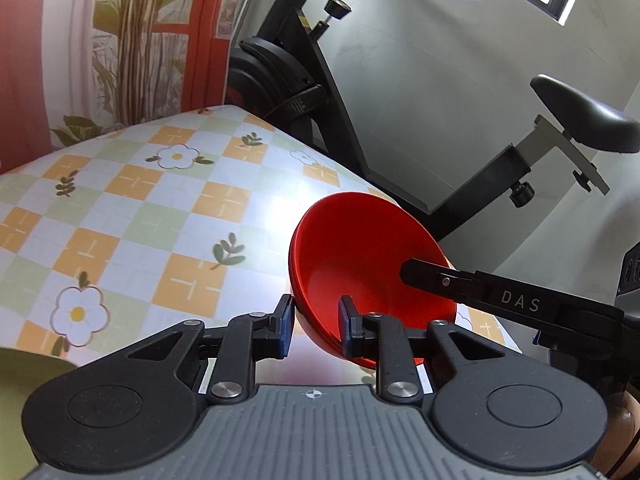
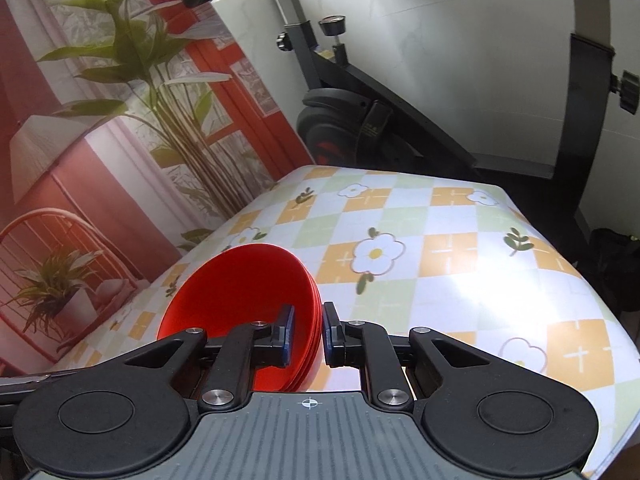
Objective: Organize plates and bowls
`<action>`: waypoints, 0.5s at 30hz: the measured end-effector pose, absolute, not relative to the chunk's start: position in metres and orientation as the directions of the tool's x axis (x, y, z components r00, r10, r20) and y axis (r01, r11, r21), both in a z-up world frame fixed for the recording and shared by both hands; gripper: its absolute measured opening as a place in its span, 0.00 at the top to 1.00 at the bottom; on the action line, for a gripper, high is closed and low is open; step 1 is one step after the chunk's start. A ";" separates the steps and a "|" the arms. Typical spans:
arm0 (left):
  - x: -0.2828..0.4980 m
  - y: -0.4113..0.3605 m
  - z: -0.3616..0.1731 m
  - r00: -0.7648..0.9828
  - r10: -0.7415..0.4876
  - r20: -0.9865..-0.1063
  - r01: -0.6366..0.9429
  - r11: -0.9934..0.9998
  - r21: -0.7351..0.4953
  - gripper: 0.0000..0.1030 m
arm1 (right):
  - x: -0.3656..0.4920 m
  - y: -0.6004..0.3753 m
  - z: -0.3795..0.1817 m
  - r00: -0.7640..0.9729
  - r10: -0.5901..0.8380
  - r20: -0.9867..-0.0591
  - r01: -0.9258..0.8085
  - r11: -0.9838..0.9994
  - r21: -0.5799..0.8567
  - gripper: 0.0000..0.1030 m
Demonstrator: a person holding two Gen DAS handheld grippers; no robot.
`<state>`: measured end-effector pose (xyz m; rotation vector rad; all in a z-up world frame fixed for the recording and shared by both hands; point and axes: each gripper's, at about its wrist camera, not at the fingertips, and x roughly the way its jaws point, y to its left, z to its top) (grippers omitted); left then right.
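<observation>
A nested stack of red bowls (image 1: 360,248) is held tilted on its side over the flowered tablecloth (image 1: 132,208). My left gripper (image 1: 316,326) is shut on the stack's near wall, one pad outside and one inside. In the right wrist view the same red bowls (image 2: 240,280) show several rims, and my right gripper (image 2: 307,330) is shut on that wall. One black finger (image 1: 432,276) of the right gripper reaches into the bowl from the right; its other finger is hidden behind the bowl.
A pale green dish edge (image 1: 24,392) shows at the lower left. A black exercise bike (image 1: 304,92) stands just past the table's far edge, its saddle (image 1: 580,116) at the right. A printed plant backdrop (image 2: 120,120) lines the table's left side.
</observation>
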<state>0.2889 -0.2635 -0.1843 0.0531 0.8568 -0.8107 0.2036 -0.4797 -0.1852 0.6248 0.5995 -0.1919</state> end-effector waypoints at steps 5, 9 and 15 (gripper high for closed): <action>0.301 -0.224 -0.149 0.475 -0.604 -0.640 0.592 0.758 -0.275 0.76 | 0.233 -0.447 -0.147 0.845 0.067 -0.530 0.237 0.843 0.483 0.86; 0.302 -0.191 -0.117 0.560 -0.581 -0.591 0.548 0.794 -0.263 0.76 | 0.255 -0.418 -0.110 0.874 0.136 -0.466 0.127 0.862 0.490 0.87; 0.298 -0.144 -0.086 0.653 -0.512 -0.558 0.477 0.851 -0.221 0.76 | 0.283 -0.365 -0.081 0.883 0.223 -0.414 0.001 0.879 0.476 0.87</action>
